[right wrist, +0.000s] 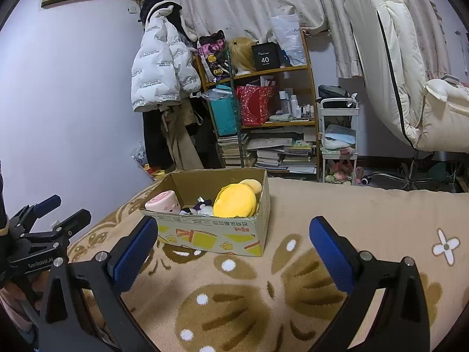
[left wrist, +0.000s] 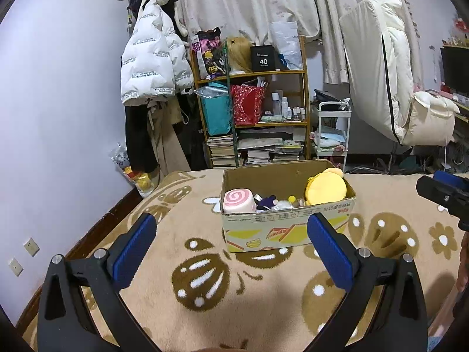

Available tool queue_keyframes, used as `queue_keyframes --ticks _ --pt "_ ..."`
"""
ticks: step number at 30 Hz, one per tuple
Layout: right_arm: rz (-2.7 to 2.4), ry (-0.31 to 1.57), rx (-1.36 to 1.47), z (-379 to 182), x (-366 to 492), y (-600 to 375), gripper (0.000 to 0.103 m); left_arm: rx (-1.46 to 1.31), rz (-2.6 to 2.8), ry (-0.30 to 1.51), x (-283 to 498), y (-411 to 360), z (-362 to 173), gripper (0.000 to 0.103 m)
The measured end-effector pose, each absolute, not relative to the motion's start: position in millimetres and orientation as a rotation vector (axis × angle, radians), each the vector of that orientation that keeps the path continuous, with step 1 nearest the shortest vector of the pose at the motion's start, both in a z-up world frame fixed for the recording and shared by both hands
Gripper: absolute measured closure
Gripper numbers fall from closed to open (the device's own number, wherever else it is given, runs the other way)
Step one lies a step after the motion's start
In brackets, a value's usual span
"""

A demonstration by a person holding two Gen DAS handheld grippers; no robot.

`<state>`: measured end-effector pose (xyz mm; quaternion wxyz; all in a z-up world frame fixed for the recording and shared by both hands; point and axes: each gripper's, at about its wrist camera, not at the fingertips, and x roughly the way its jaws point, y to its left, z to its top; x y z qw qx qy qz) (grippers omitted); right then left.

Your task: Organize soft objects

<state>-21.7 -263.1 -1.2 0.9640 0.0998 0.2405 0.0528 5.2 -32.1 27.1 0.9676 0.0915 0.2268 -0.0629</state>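
Closest to the cameras, both grippers are spread wide with nothing between the blue pads. The left gripper (left wrist: 231, 234) hangs over the tan blanket (left wrist: 263, 302) with its brown flower and mushroom pattern, fingers framing the box ahead. The right gripper (right wrist: 234, 237) sits off to its right, also over the blanket, and you can catch the left one at the left edge of its view.

Next up is the cardboard box (left wrist: 272, 231), sitting flat on the blanket, open on top, yellow and red print on its front. All the soft stuff I can see is inside it: a pink swirl plush (left wrist: 237, 201) tucked in the left end, a big round yellow plush (left wrist: 325, 189) leaning up in the right end, and a little pile of small dark and white plush bits (left wrist: 275, 204) between them. Can't really tell what those small ones are.

Behind the bed there's a wooden shelf (left wrist: 304, 94) crammed with books, bags and bottles. A white puffer jacket (left wrist: 152, 61) hangs to its left, a small white cart (left wrist: 332, 129) stands to its right, and pale curtains (left wrist: 249, 3) cover the back wall.
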Motion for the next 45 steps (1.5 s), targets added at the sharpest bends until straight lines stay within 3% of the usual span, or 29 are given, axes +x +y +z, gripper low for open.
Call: queue_keyframes --ticks 45 --pt "0.106 0.485 0.183 0.5 -26.5 -259.1 0.000 0.162 -0.119 0.471 5.2 -25.6 23.1 0.001"
